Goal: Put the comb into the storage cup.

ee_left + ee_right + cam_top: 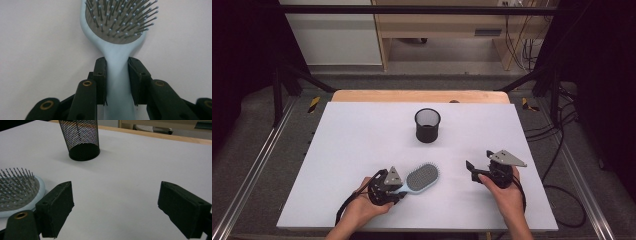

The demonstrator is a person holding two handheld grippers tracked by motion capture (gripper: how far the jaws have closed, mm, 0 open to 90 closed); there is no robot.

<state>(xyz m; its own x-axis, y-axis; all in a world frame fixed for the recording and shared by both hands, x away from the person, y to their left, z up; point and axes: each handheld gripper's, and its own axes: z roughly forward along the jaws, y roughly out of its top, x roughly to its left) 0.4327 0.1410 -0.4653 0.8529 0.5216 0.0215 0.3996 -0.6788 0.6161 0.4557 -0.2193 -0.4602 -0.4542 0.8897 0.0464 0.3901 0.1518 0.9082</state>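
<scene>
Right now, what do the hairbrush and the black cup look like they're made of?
The hairbrush: likely plastic, going by its smooth, matte pale blue handle and rim; its thin bristles have ball tips and stand in a grey perforated pad, perhaps rubber. The black cup: most likely metal wire mesh with a dark matte coating, since you can see through its walls.

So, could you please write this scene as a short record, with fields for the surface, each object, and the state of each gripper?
surface: white table top
hairbrush: light blue, lying bristles up, near the front edge
hairbrush handle: between the pads of the left gripper
left gripper: shut on the hairbrush handle
right gripper: open, nothing between its jaws, to the right of the hairbrush
mesh cup: black, upright, farther back near the table's middle, apart from both grippers
</scene>
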